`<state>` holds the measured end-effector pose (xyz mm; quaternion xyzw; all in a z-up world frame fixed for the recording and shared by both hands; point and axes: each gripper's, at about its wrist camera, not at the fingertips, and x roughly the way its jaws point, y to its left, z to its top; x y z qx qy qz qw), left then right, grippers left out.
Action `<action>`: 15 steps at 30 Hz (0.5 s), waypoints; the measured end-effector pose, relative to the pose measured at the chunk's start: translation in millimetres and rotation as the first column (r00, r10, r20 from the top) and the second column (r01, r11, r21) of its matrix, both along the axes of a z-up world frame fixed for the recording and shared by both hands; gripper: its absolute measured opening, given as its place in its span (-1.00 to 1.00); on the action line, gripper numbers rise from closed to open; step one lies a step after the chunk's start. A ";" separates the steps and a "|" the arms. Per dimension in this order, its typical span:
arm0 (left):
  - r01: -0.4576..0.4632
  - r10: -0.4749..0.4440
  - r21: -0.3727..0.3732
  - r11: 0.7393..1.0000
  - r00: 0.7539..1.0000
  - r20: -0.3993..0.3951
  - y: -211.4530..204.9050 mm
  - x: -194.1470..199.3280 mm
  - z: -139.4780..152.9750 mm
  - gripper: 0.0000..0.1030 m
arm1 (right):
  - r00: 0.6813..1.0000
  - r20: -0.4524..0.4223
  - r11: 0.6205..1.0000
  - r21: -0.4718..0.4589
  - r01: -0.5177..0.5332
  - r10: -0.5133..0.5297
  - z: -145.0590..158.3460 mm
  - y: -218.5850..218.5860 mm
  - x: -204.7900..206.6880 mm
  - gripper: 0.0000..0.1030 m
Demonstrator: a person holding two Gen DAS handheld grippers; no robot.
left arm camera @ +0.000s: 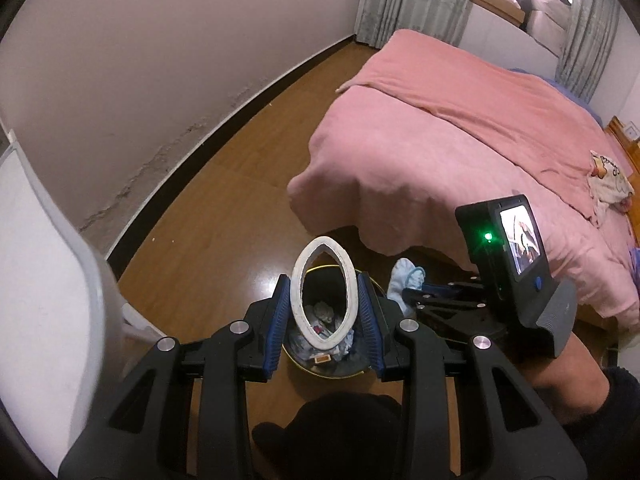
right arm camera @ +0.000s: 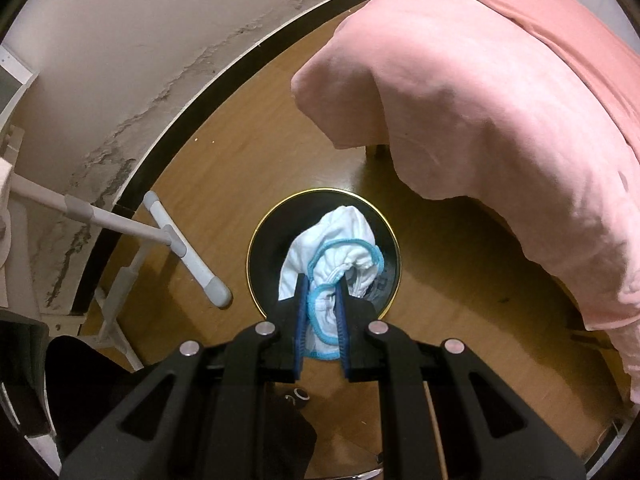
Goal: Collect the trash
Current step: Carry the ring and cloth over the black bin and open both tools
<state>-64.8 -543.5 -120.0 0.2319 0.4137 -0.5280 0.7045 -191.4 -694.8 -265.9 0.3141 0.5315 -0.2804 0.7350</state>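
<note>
Left gripper [left arm camera: 324, 312] clamps a squashed white ring [left arm camera: 324, 292] over the trash bin [left arm camera: 320, 370]; right gripper [right arm camera: 320, 316] pinches narrow on white cloth with blue trim [right arm camera: 340, 240], dangling above the bin [right arm camera: 256, 248] mouth; best to centre both over the opening, lower slightly, then release; bed [right arm camera: 480, 100] stands beside.

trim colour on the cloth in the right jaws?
Light blue trim on the white cloth; clearest in the right wrist view.
</note>
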 end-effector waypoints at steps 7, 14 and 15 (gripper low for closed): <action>0.007 -0.007 0.017 1.000 1.000 -0.009 5.0 1.0 -2.3 -0.35 | 1.000 0.027 1.000 0.009 -0.005 0.005 1.8 -2.0 3.3 -0.49; 0.020 -0.019 0.033 0.999 1.000 -0.022 1.5 -2.8 -9.0 -0.35 | 0.998 0.052 0.999 -0.019 0.031 -0.030 9.3 -4.5 -1.6 0.04; 0.025 -0.024 0.038 0.999 0.999 -0.028 0.4 -4.1 -11.1 -0.35 | 0.998 0.053 0.999 -0.025 0.045 -0.044 10.3 -6.7 -3.4 0.05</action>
